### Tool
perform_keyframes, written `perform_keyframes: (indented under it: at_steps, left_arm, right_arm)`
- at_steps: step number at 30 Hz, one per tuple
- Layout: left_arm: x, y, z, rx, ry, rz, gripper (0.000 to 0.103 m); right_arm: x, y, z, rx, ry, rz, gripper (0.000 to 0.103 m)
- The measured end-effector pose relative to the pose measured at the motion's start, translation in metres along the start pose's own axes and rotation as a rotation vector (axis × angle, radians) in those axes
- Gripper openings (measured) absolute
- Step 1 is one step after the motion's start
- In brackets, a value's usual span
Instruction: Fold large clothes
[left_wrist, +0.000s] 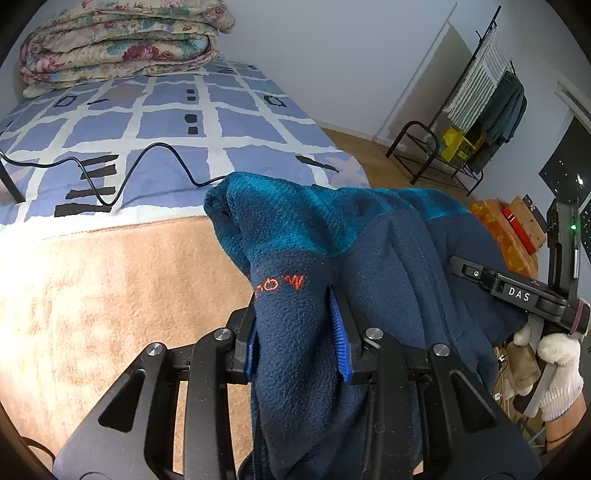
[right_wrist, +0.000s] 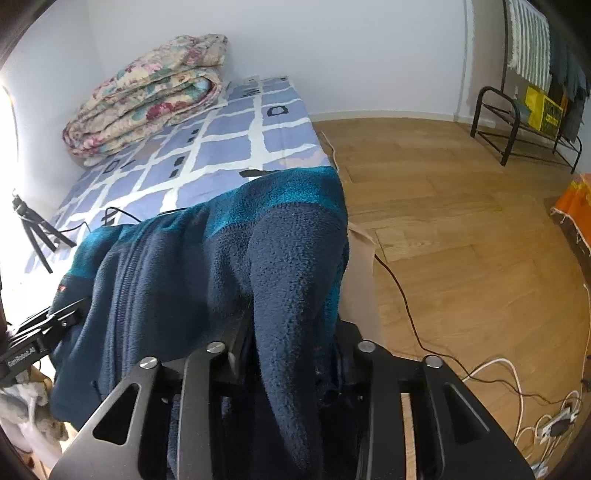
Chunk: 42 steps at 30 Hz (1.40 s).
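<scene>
- The fleece jacket (left_wrist: 369, 258), dark navy with a teal band, hangs in the air between both tongs above the near end of the bed (left_wrist: 166, 122). It sits over the tan blanket (left_wrist: 92, 295) and touches nothing below that I can make out.
- The left tongs (left_wrist: 297, 339) are partly closed, and their blue pads (left_wrist: 339, 332) pinch a thick fold next to the orange logo (left_wrist: 280, 284). This grip looks firm. But several layers are bunched in it, so one layer could slide out and the edge would sag.
- The right tongs (right_wrist: 291, 350) stand a little apart, with a roll of navy fleece running down between them. The pads are hidden under the cloth, so I cannot tell if they press on it. If they are loose, that side may drop first and the jacket would land crooked.
- The zipper line (right_wrist: 122, 266) runs slanted between the two grips. Laid down like this, the front could end up twisted, and every later fold would follow the skew.
- In the right wrist view the jacket's right edge hangs past the side of the bed, over the wooden floor (right_wrist: 443, 221). Released there, a sleeve could slip off the mattress.
- A black cable (left_wrist: 140, 166) snakes across the bedsheet just beyond the jacket. Pushed further forward, the cloth could cover it or drag it.
- The folded floral quilt (left_wrist: 122, 44) at the far end is well apart, so I see no risk there.
</scene>
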<state>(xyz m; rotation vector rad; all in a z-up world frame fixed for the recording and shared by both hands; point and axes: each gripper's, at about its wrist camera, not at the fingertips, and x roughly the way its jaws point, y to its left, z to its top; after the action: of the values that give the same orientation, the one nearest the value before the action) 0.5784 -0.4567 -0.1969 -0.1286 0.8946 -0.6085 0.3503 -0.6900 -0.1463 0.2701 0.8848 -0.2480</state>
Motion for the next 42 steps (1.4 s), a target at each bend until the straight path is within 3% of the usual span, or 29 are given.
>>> perform_keyframes:
  at_steps: [3,12,26,33,42]
  left_arm:
    - [-0.001,0.0,-0.001,0.003,-0.002,-0.002,0.034]
    - [-0.032,-0.008,-0.01,0.039,-0.046,0.028,0.035]
    - [-0.131,-0.033,-0.049,0.122,-0.139,0.011,0.035]
    - [-0.21,-0.061,-0.076,0.172,-0.186,0.003,0.035]
    - [-0.35,-0.091,-0.114,0.213,-0.289,0.038,0.035]
  right_arm:
    - [0.002,-0.009,0.0,0.04,0.003,-0.051,0.05]
    - [-0.018,-0.011,-0.007,0.045,-0.032,-0.106,0.05]
    - [-0.074,0.031,-0.033,0.028,-0.103,-0.124,0.05]
    - [-0.137,0.059,-0.054,0.003,-0.161,-0.086,0.05]
    - [-0.25,0.11,-0.083,-0.058,-0.256,-0.02,0.05]
